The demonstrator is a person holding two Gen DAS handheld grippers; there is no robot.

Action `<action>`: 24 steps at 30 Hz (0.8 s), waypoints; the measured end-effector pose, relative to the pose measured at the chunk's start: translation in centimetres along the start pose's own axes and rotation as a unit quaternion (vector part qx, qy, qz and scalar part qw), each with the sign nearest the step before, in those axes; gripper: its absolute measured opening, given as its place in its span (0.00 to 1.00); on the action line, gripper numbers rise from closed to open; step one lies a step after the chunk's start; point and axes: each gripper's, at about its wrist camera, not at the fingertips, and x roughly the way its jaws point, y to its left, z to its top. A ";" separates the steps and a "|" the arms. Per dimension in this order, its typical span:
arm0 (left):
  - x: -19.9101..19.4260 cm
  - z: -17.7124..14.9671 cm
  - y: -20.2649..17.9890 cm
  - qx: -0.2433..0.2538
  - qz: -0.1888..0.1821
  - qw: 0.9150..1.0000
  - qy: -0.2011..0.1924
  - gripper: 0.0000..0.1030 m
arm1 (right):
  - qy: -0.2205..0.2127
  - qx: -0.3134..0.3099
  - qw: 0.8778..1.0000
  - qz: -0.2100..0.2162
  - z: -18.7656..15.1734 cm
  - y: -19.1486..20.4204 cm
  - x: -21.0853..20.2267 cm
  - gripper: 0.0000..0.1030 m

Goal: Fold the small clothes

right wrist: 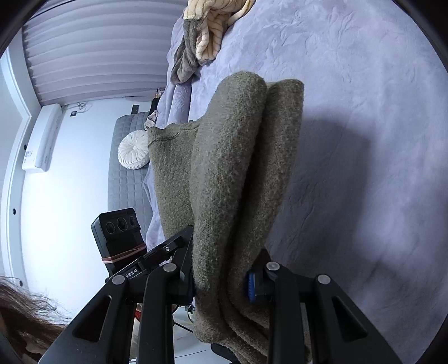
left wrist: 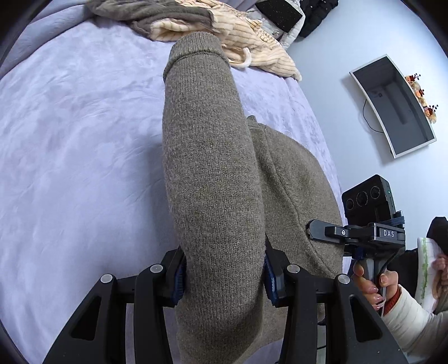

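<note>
Both tongs, left (left wrist: 224, 275) and right (right wrist: 221, 285), grip the olive-grey knitted sweater (left wrist: 212, 168) aloft above the lavender quilted bed (left wrist: 70, 140); lowering evenly should keep the fold square.

Left wrist view: looking forward along its jaws, close over the sweater (left wrist: 212, 168), down onto the bed (left wrist: 70, 140), wall beyond at right. Right wrist view: rolled sideways, equally close, facing along the bed (right wrist: 364, 140) toward curtain (right wrist: 98, 50) and wall. Shared: sweater (right wrist: 238, 182), bed, clothes pile (left wrist: 196, 25) (right wrist: 204, 30), the opposite gripper.
</note>
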 end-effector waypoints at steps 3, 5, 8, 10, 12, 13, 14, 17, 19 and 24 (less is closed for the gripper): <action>-2.5 -2.3 1.4 -0.003 0.025 1.000 0.005 0.44 | 0.013 0.003 1.000 0.007 -2.3 0.9 2.3 0.28; -3.5 -3.7 2.5 -0.014 0.037 0.999 0.010 0.44 | 0.026 0.006 1.000 0.010 -3.9 1.2 4.4 0.28; -4.4 -6.1 4.9 -0.041 0.058 0.997 0.016 0.44 | 0.043 0.018 0.999 0.014 -5.8 0.8 7.6 0.28; -4.2 -7.4 6.4 -0.057 0.086 0.995 0.017 0.45 | 0.055 0.012 0.998 -0.003 -6.5 0.3 9.8 0.28; -3.8 -8.8 8.3 -0.079 0.137 0.987 0.028 0.45 | 0.065 0.010 0.997 -0.049 -6.4 -0.5 11.4 0.30; -3.9 -9.4 9.0 -0.086 0.159 0.983 0.029 0.46 | 0.066 0.009 0.994 -0.087 -6.2 -0.9 11.9 0.31; -4.5 -9.9 9.6 -0.094 0.164 0.982 0.022 0.50 | 0.062 0.007 0.991 -0.120 -6.0 -1.1 11.9 0.34; -6.6 -10.7 10.8 -0.110 0.161 0.981 -0.003 0.54 | 0.034 -0.013 0.981 -0.190 -5.7 -0.4 10.2 0.51; -7.7 -10.8 10.8 -0.104 0.175 0.979 -0.011 0.54 | 0.016 -0.028 0.973 -0.228 -5.9 0.5 8.7 0.51; -9.8 -11.1 10.0 -0.063 0.176 0.982 -0.020 0.54 | 0.004 -0.071 0.962 -0.263 -8.0 3.8 6.7 0.19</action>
